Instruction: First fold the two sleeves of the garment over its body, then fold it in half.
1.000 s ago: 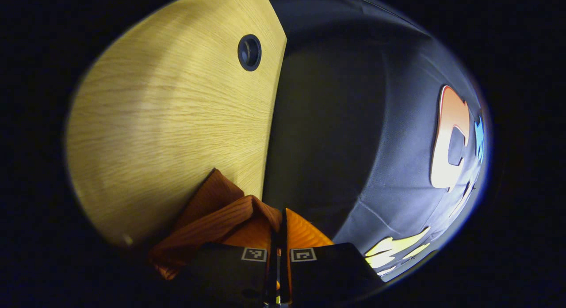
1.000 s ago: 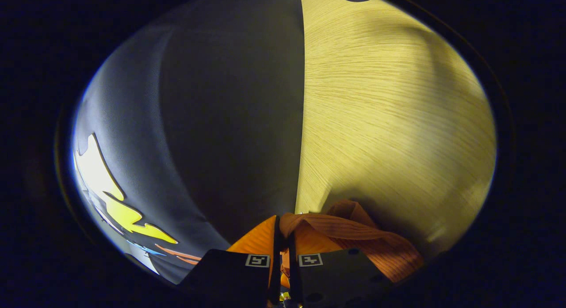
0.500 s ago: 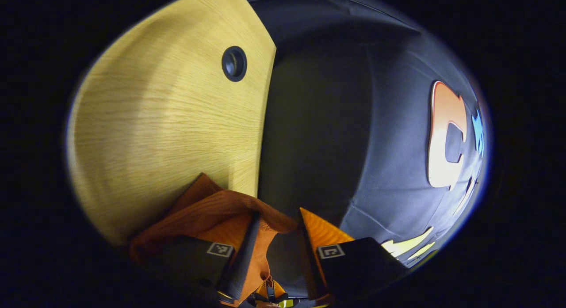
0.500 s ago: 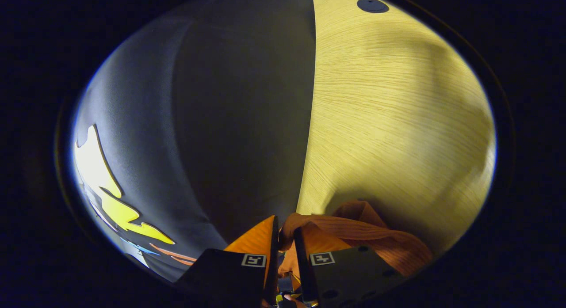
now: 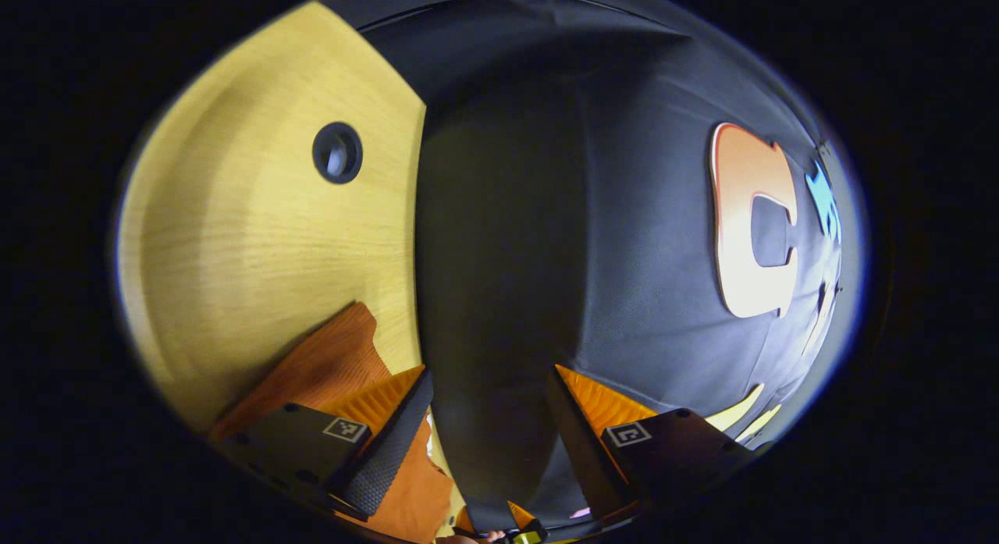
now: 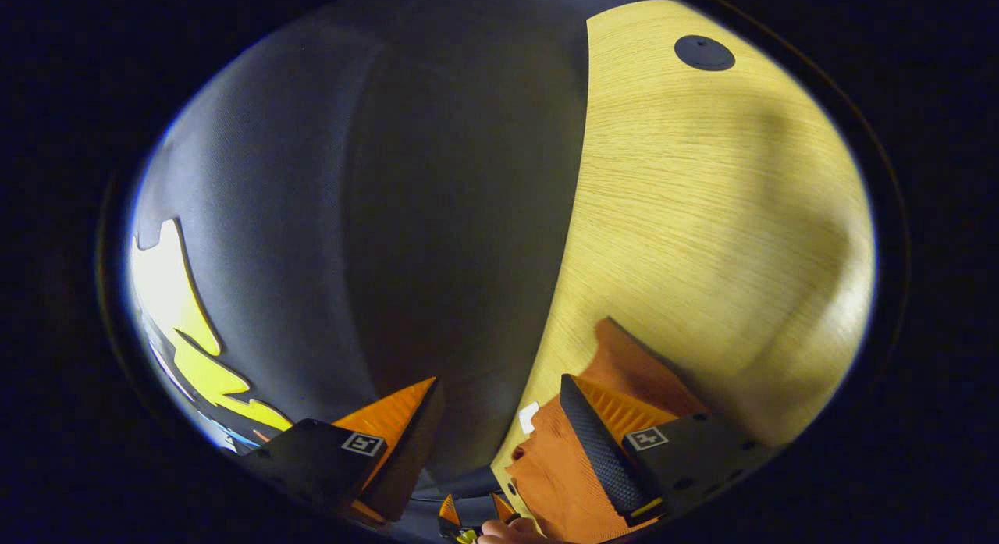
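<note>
Orange ribbed cloth, the garment (image 5: pixel 328 368), lies flat at the tabletop's (image 5: pixel 234 240) edge beside the black booth wall. Left gripper (image 5: pixel 488 419) and right gripper (image 6: pixel 499 431) each have jaws spread wide, holding nothing, poised just above the cloth. I'd judge a fold just laid down; next comes backing off and checking it. The right gripper view alone shows a small white tag (image 6: pixel 528 416) on the fabric.

The garment (image 5: pixel 328 364) lies on the table (image 5: pixel 234 240) at its edge, beneath both tongs (image 5: pixel 488 419)
</note>
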`<action>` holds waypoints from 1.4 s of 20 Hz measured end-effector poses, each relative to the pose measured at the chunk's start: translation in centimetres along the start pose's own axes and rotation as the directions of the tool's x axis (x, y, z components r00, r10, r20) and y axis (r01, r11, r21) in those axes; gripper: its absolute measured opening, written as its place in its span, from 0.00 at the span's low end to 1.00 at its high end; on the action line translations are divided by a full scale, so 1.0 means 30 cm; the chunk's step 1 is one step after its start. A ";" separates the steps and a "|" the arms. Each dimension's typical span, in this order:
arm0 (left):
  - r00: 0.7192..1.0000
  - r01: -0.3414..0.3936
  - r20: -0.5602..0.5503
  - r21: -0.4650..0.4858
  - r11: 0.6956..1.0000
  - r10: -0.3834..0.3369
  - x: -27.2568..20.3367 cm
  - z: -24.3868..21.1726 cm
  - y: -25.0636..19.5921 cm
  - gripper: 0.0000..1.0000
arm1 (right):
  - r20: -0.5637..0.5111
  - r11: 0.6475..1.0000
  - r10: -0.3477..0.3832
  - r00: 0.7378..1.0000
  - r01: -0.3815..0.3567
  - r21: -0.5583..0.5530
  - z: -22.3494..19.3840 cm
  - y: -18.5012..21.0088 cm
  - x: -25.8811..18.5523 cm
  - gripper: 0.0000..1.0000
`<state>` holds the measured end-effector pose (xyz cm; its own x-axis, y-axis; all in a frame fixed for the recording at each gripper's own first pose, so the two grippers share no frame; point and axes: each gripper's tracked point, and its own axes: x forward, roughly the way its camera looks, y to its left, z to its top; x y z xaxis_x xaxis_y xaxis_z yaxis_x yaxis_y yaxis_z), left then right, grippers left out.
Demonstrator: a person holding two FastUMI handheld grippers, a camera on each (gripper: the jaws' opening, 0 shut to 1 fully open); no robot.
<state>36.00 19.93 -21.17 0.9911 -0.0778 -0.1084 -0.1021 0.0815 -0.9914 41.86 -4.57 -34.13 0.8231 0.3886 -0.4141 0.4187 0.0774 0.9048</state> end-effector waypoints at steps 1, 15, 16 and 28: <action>1.000 -0.017 -0.009 0.039 0.999 0.017 -0.009 0.000 -0.013 0.94 | 0.004 1.000 -0.009 1.000 0.009 -0.012 0.006 0.011 -0.006 0.95; 0.991 -0.131 0.123 0.903 0.408 0.046 -0.405 0.010 -0.640 0.95 | 0.311 0.458 -0.019 0.950 0.285 -0.842 -0.157 0.520 -0.444 0.96; 0.989 -0.144 0.144 0.927 0.346 0.025 -0.449 0.009 -0.695 0.95 | 0.349 0.409 0.002 0.937 0.317 -0.855 -0.165 0.554 -0.500 0.91; 0.984 -0.150 0.158 0.984 0.095 -0.082 -0.972 -0.190 -0.835 0.98 | 0.505 0.149 0.228 0.832 0.483 -0.863 -0.445 0.514 -1.161 0.96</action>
<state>9.17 14.49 6.42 0.9972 0.0733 -0.0144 -0.0734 0.9973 -0.0062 14.51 -4.65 -4.44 0.9743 -0.1228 -0.1889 0.1290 0.9914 0.0207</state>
